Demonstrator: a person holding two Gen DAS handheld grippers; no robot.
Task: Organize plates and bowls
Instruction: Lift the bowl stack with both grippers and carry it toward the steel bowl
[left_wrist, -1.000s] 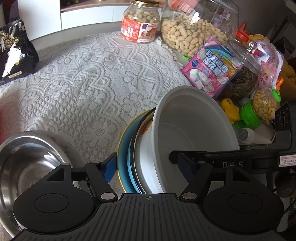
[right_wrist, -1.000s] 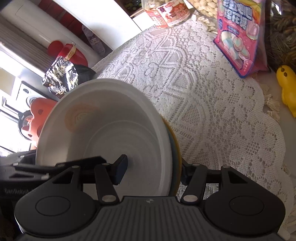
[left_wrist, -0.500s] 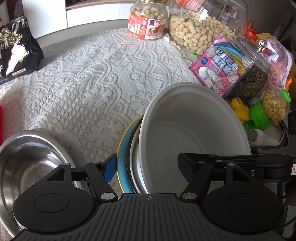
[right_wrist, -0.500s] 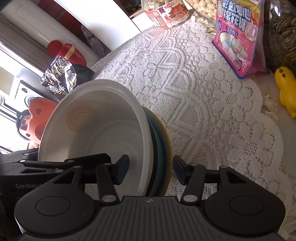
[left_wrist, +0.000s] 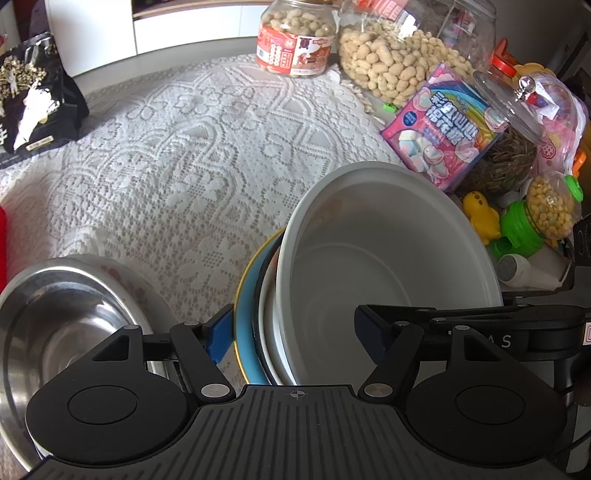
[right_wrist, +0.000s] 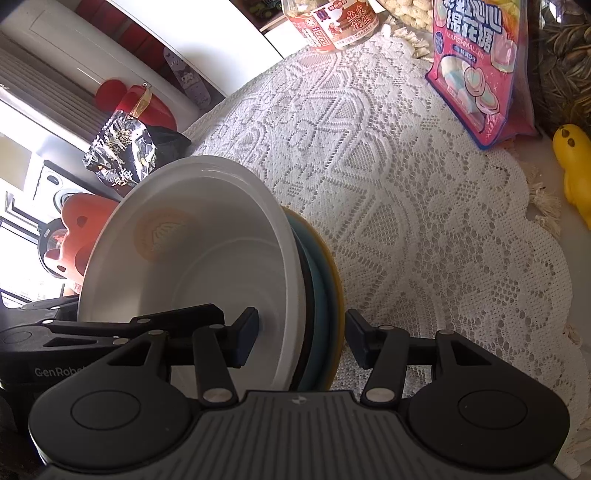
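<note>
Tilted stack, white bowl (left_wrist: 388, 266) over blue plate (left_wrist: 245, 332), straddled by left gripper (left_wrist: 291, 332) and right gripper (right_wrist: 299, 336), both spread, pads clear. Steel bowl (left_wrist: 62, 325) apart, near tablecloth (left_wrist: 207, 155) front-left edge.

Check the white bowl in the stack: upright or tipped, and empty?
Tipped and empty. The white bowl leans on edge against the blue plate, its opening facing sideways; the inside shows bare white, with only a faint printed mark.

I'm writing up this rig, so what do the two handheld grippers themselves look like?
Both are matte black plastic: a ribbed body, two rounded lobes with disc insets, silver pivot pins and blue finger pads. The left gripper and right gripper look alike; white "GenRob" lettering shows on the left one's side. No hands or sleeves are visible.
</note>
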